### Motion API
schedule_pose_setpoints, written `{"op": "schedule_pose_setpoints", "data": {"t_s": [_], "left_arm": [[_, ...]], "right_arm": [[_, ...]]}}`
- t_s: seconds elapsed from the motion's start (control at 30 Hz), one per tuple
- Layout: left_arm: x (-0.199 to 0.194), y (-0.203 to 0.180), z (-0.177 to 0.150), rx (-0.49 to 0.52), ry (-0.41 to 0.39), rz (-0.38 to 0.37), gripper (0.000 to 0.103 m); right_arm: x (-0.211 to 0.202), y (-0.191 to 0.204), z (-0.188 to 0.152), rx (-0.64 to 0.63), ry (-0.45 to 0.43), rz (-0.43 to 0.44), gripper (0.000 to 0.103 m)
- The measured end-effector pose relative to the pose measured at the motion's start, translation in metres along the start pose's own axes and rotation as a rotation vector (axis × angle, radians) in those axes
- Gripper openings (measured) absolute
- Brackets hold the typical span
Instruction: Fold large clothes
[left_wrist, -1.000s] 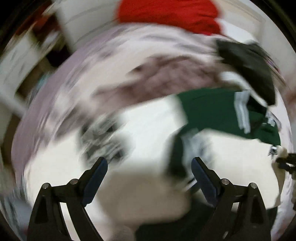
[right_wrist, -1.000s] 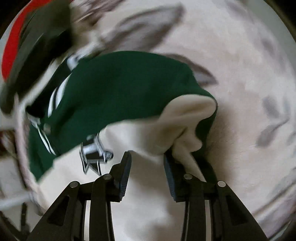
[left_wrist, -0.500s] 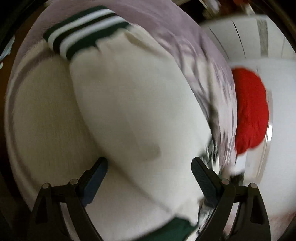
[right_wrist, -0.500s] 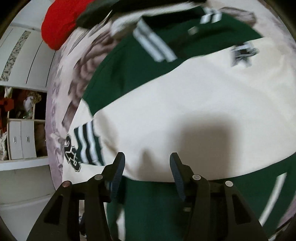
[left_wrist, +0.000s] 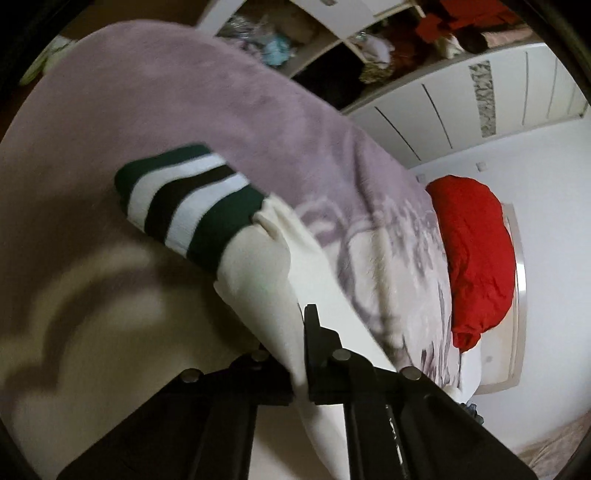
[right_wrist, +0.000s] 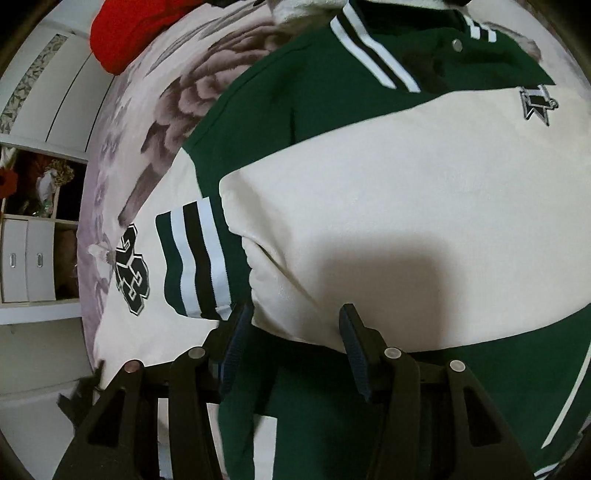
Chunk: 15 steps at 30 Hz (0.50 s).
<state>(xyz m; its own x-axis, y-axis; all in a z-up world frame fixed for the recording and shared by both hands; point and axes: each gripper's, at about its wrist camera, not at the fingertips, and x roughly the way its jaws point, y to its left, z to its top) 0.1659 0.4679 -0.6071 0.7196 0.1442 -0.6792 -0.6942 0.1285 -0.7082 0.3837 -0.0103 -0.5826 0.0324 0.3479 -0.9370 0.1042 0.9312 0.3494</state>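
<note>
A green and cream varsity jacket (right_wrist: 406, 177) lies spread on a bed, collar at the far side. My left gripper (left_wrist: 295, 350) is shut on the jacket's cream sleeve (left_wrist: 258, 273), whose green, white and black striped cuff (left_wrist: 188, 206) hangs out ahead of the fingers. My right gripper (right_wrist: 295, 332) is open, its fingers low over the cream body of the jacket near a striped sleeve cuff (right_wrist: 195, 258). A number patch (right_wrist: 131, 269) sits to the left of that cuff.
A mauve floral blanket (left_wrist: 221, 110) covers the bed. A red cushion (left_wrist: 476, 258) lies at the bed's end by white wardrobe doors (left_wrist: 461, 99). Open shelves with clutter (right_wrist: 33, 181) and white drawers stand to the left in the right wrist view.
My left gripper has shut on the cream sleeve, which lay between open fingers half a second ago. My right gripper has settled over the jacket's cream body and stays open.
</note>
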Motion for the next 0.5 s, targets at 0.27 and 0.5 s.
{"op": "schedule_pose_setpoints", "data": {"t_s": [0.27,0.5], "left_arm": [[-0.019,-0.049,0.006,0.166,-0.03,-0.019,0.002],[-0.055,-0.146,-0.02,0.472,-0.123,0.007,0.002]], "right_arm": [[-0.01,0.02,0.02,-0.129,-0.078,-0.079,0.053],[0.036,0.034,0.032,-0.29,0.028,-0.263,0.064]]}}
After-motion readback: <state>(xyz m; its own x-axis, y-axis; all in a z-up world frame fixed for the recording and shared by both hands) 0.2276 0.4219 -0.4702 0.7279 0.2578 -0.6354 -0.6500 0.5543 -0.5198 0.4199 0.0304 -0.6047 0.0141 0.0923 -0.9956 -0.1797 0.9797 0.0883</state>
